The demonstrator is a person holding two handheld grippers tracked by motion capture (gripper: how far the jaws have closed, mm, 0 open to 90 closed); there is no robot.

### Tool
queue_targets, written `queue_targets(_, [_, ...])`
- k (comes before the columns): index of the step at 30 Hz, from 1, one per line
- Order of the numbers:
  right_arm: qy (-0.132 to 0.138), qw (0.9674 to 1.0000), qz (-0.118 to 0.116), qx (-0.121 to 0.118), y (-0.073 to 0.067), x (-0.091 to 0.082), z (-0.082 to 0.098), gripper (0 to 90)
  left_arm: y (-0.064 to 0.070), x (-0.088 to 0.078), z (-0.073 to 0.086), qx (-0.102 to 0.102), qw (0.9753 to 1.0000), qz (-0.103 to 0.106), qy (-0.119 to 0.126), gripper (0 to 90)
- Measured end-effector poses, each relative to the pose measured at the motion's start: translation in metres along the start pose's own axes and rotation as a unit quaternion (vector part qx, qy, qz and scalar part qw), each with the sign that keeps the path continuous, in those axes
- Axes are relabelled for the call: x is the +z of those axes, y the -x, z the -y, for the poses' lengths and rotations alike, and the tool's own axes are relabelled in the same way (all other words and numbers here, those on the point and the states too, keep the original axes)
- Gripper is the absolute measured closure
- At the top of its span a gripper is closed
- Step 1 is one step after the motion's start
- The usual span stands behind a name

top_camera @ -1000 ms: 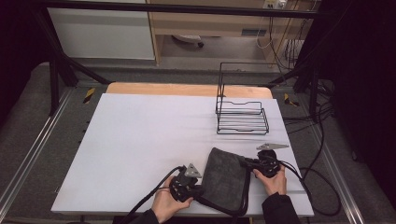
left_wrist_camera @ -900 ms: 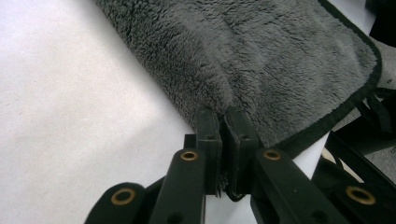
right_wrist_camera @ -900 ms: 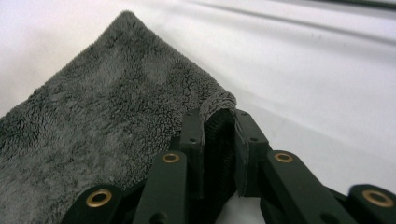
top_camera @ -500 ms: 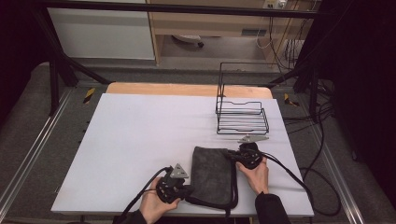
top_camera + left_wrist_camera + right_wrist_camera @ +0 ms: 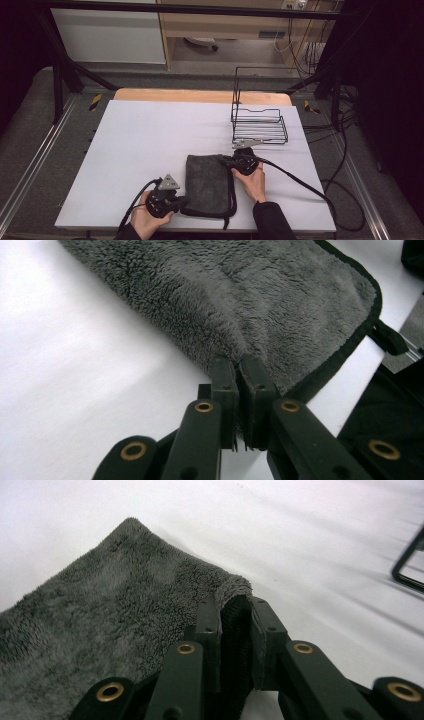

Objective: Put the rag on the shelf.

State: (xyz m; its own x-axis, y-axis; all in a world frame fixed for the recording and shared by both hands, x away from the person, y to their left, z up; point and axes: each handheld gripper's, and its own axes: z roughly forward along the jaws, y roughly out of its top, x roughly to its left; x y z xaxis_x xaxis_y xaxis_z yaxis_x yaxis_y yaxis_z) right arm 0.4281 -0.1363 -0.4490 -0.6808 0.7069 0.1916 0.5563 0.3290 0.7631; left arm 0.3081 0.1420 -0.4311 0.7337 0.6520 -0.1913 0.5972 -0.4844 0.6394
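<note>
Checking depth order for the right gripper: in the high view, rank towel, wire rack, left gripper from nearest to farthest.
From the right gripper:
1. Grey towel, clamped in it, on its left.
2. Wire rack, just beyond it.
3. Left gripper, across the towel at the near edge.

place: lab | signs: white table (image 5: 150,145), metal frame rails (image 5: 30,170), trailing cables (image 5: 345,165)

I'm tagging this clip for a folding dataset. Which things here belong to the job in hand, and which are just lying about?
In use:
- grey towel
- left gripper, shut on the towel's near edge
- right gripper, shut on its far corner

Lying about:
- black wire rack, apart from the towel
- white table
</note>
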Motion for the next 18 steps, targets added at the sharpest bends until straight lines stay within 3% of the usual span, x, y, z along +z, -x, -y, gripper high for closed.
queue_targets(6, [0.004,1.0000,0.001,-0.004,0.001,0.001,0.000,73.9,-0.003,0.003,0.003,-0.005,0.9999,0.009,0.005,82.9])
queue_targets(9, [0.013,0.9999,0.008,-0.006,0.001,0.001,0.000,67.8,-0.005,0.002,0.003,-0.001,0.9999,0.005,0.011,75.2])
queue_targets(10, [0.023,0.9996,0.015,-0.011,0.001,-0.002,-0.001,59.1,-0.006,0.000,0.004,-0.001,0.9999,0.004,0.016,68.2])
queue_targets(14, [0.046,0.9989,0.010,-0.007,0.000,-0.018,-0.005,38.9,-0.014,-0.010,0.002,-0.001,0.9991,-0.006,0.041,56.4])
queue_targets(18, [0.046,0.9989,0.004,-0.005,-0.001,-0.033,-0.002,21.7,-0.027,-0.019,0.000,-0.009,0.9981,-0.022,0.057,45.3])
